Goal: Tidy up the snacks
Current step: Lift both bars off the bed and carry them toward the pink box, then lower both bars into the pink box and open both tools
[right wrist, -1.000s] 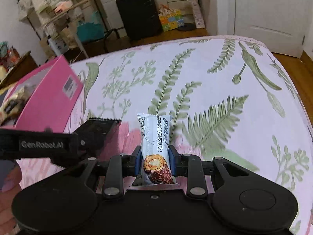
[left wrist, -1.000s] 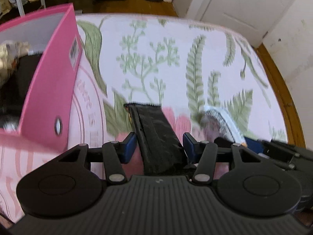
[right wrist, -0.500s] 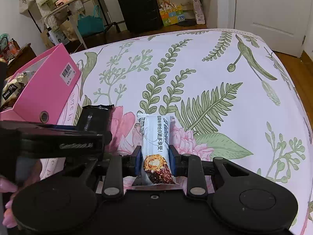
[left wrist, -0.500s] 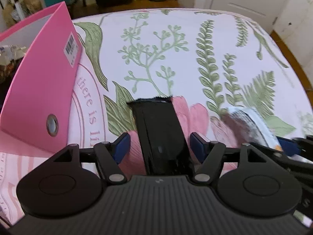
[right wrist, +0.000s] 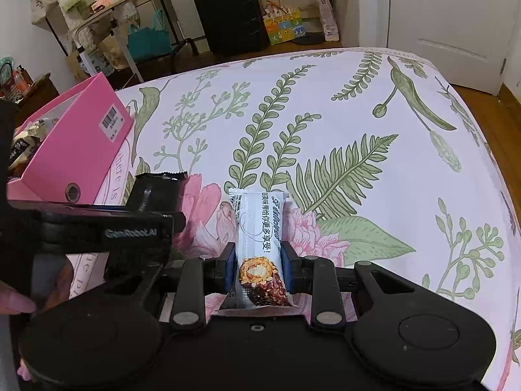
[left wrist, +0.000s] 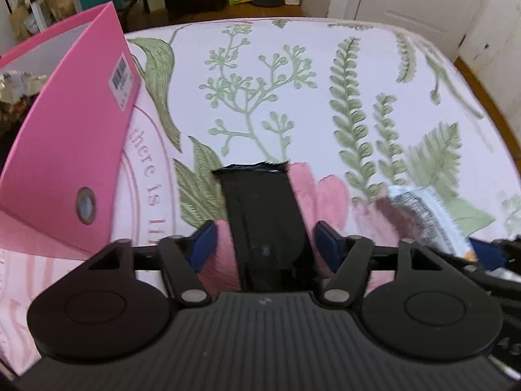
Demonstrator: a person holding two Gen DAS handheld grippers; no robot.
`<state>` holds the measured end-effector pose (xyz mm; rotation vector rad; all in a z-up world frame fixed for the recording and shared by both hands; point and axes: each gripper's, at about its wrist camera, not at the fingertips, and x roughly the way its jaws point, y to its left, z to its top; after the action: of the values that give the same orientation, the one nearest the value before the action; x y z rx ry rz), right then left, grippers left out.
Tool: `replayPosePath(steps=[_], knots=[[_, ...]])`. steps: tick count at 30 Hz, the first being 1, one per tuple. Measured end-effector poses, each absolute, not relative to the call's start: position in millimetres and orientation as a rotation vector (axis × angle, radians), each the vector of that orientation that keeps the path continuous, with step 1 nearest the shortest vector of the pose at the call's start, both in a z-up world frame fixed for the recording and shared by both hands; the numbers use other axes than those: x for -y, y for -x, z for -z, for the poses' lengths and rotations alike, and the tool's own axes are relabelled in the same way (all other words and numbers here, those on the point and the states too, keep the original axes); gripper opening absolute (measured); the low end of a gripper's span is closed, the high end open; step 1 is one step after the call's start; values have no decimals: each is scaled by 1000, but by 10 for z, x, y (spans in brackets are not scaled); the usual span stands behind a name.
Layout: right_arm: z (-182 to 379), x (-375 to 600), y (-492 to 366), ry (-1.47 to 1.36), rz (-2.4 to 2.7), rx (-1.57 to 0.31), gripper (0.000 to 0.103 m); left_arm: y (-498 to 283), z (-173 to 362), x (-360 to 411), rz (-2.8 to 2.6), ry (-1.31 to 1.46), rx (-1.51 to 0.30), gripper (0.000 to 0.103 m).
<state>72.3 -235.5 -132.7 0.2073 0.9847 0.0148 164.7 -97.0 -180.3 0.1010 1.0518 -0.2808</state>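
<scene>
My left gripper [left wrist: 264, 240] is open, its blue pads on either side of a black snack packet [left wrist: 265, 221] that lies on the floral cloth; the pads stand apart from it. The packet also shows in the right wrist view [right wrist: 156, 192]. My right gripper [right wrist: 257, 267] is shut on a white snack bar [right wrist: 259, 244] with a chocolate picture, also seen blurred in the left wrist view [left wrist: 423, 218]. A pink box [left wrist: 71, 137] with snacks inside stands at the left, also in the right wrist view [right wrist: 78, 153].
The table has a floral cloth [right wrist: 342, 123] with wooden floor past its right edge [right wrist: 501, 114]. A black suitcase [right wrist: 231, 16], bags and a rack stand behind the table. A white door [right wrist: 456, 22] is at the far right.
The left gripper's jaws have opened wider around the black packet. Both grippers have drawn back slightly. The right gripper keeps its hold on the white bar.
</scene>
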Motion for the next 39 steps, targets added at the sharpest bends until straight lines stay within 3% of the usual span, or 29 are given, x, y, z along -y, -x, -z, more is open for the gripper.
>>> replayPosePath(steps=[1, 4, 24, 39], knots=[[1329, 2349, -715, -209, -15, -985, 33, -1632, 1795, 974, 275, -116, -1041, 51], [1323, 2332, -689, -215, -17, -984, 33, -1643, 1764, 933, 280, -104, -1053, 49], [934, 2108, -376, -235, -121, -1048, 33, -1183, 1245, 432, 372, -35, -1137, 48], [285, 1334, -646, -177, -402, -871, 33, -1135, 328, -711, 208, 81, -966, 48]])
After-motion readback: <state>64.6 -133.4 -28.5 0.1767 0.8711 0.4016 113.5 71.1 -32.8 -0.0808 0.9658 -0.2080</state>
